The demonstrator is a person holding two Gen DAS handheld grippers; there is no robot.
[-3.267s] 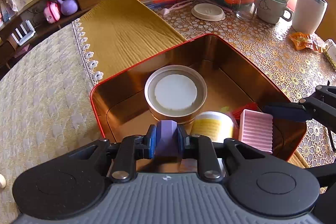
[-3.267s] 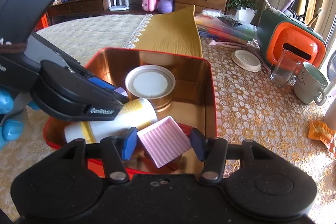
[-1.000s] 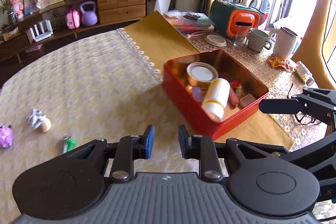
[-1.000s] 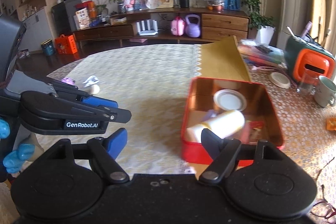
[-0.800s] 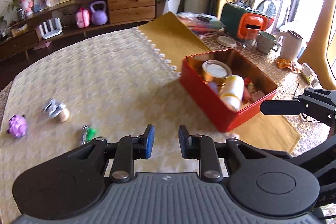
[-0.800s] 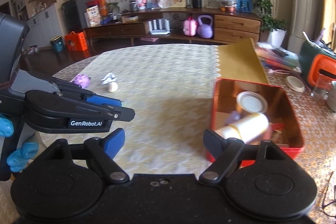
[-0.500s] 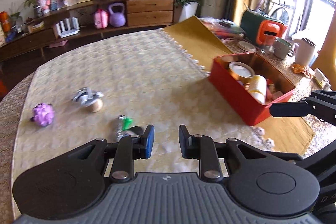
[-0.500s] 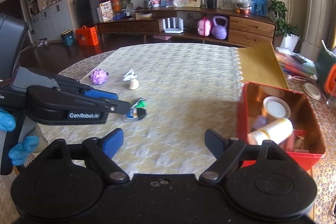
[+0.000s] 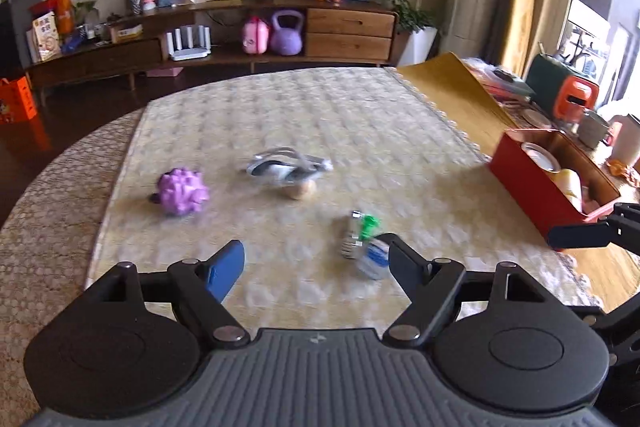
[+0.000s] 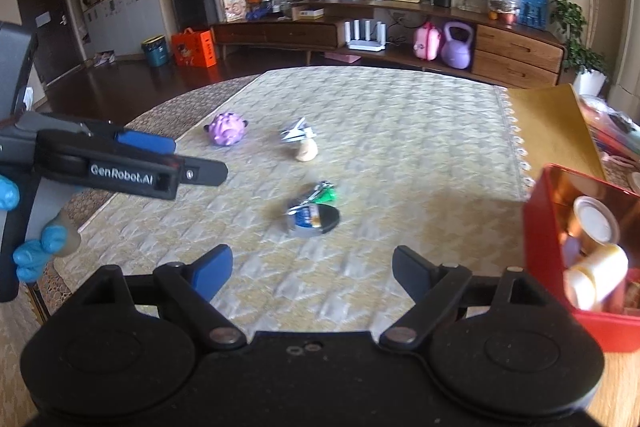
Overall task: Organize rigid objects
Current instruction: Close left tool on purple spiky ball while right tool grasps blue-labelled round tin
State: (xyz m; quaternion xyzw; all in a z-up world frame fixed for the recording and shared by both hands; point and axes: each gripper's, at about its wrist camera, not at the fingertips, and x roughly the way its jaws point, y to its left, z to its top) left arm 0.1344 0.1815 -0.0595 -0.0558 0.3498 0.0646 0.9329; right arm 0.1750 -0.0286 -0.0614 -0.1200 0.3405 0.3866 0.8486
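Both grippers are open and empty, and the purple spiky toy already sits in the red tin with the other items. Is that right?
Not quite. The purple spiky toy lies on the tablecloth, far from the red tin, as the left wrist view shows. The left gripper and right gripper are open and empty.

Bench under my fingers, cream cloth over it — purple spiky toy, silver-white toy, green-capped piece by small round tin, red tin box at right.
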